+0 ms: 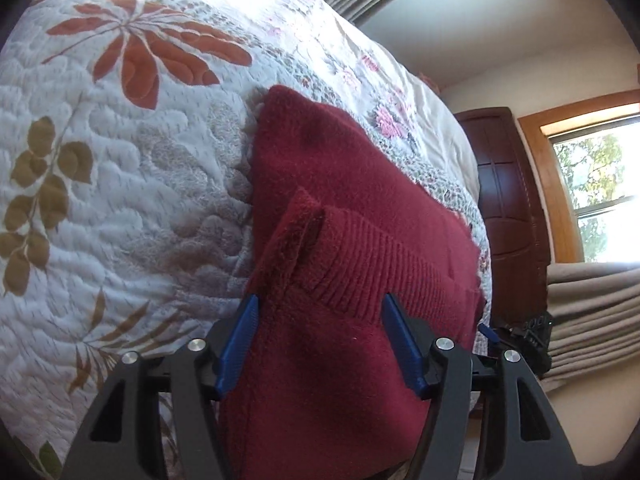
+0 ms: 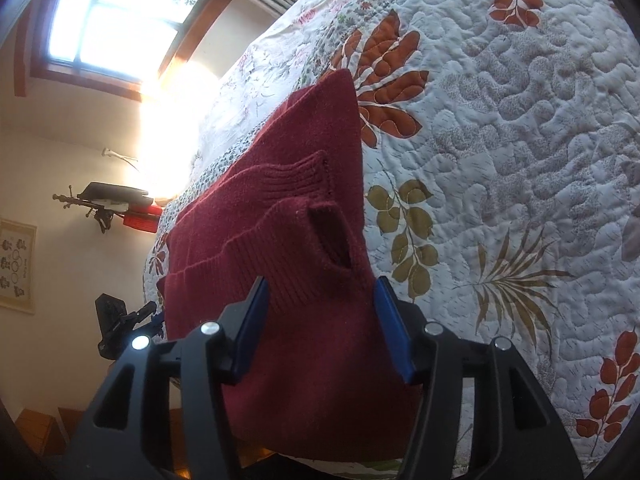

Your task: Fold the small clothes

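On quilted floral bed (image 1: 120, 184): dark red knit sweater (image 1: 340, 208) lying partly folded; left gripper (image 1: 324, 340) and right gripper (image 2: 324, 324), jaws spread wide astride near edge, not clamped. Next likely: close, carry fold over.

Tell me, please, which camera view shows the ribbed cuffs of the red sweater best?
The right wrist view: it shows two ribbed cuffs of the red sweater, one above the other, with the nearer sleeve opening plainly visible on the quilt. The left wrist view shows only one ribbed band, large but closer.

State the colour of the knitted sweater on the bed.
Dark red sweater, clearest in the right wrist view.
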Demonstrator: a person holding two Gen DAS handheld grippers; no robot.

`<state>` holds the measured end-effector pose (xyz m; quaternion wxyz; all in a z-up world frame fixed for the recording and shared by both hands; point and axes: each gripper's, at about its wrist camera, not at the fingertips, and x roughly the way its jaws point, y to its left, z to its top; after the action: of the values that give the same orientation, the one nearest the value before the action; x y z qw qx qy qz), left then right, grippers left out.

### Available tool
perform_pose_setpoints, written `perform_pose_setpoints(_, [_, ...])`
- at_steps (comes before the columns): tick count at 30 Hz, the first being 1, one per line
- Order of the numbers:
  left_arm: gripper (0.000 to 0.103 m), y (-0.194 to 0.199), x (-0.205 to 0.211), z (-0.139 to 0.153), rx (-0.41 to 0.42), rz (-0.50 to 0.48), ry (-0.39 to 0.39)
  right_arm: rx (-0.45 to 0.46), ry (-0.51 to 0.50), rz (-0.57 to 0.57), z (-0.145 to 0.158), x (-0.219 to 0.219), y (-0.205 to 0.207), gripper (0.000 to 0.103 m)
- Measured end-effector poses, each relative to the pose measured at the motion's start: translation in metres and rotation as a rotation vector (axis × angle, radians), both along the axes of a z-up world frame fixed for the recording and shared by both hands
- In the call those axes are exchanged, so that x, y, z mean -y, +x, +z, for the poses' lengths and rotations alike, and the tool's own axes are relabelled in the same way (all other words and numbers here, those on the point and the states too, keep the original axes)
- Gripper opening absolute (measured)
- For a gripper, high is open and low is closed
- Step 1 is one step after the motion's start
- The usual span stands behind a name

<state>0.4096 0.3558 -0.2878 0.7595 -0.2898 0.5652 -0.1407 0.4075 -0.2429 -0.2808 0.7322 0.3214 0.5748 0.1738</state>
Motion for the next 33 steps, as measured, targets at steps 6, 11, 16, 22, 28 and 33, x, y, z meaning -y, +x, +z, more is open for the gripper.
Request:
perform_pose_setpoints(6, [0.069, 0.016, 0.000, -0.005, -0.028, -0.033, 0.106, -0.003, -0.005, 0.006, -0.006, -0.001, 0.009, 0.058])
perform_pose_setpoints(11, [0.068, 0.010, 0.002, -0.005, -0.015, -0.076, 0.082, -0.011, 0.005, 0.005, -0.010, 0.000, 0.012, 0.058])
perform_pose_setpoints(16, [0.039, 0.017, 0.008, -0.005, -0.032, -0.084, 0.080, -0.005, 0.011, 0.018, -0.008, -0.004, 0.013, 0.061])
perform_pose_setpoints(22, [0.022, 0.016, 0.004, 0.004, 0.006, -0.081, 0.108, 0.007, -0.030, 0.055, -0.007, -0.008, 0.016, 0.062])
perform_pose_setpoints(28, [0.011, 0.016, 0.019, 0.012, 0.052, -0.121, 0.145, 0.039, -0.108, 0.127, -0.002, -0.026, 0.022, 0.062])
perform_pose_setpoints(33, [0.014, 0.015, 0.021, 0.013, 0.068, -0.143, 0.165, 0.059, -0.152, 0.159, 0.002, -0.035, 0.024, 0.041])
